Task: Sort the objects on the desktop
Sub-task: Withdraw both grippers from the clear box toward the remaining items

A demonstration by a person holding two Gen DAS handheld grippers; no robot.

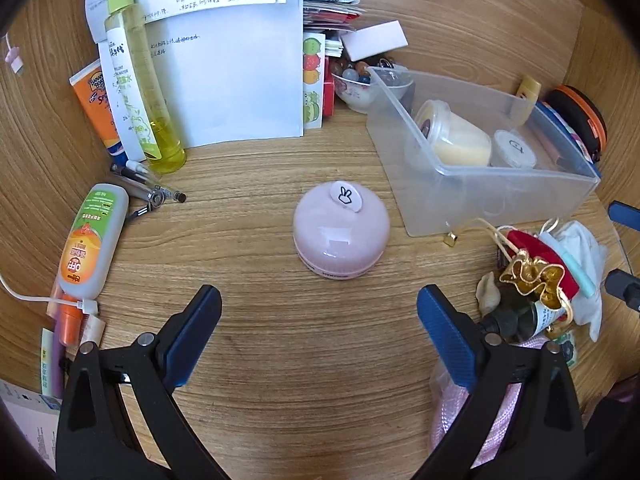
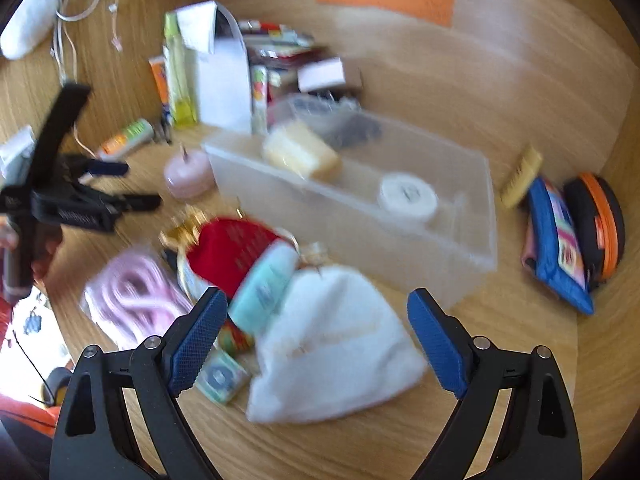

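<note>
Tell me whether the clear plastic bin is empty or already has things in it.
Not empty. The clear plastic bin holds a yellow tub lying on its side and a small white-lidded jar; the rest of its floor looks bare.

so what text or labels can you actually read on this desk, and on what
"OFF": grey and orange bottle, lying down, upside down in the left wrist view.
"BANANA BOAT": orange tube, partly hidden.
Rabbit-shaped mark, no words: pink round case.
Handwriting on the white papers: too small.
Right wrist view: too blurred.
</note>
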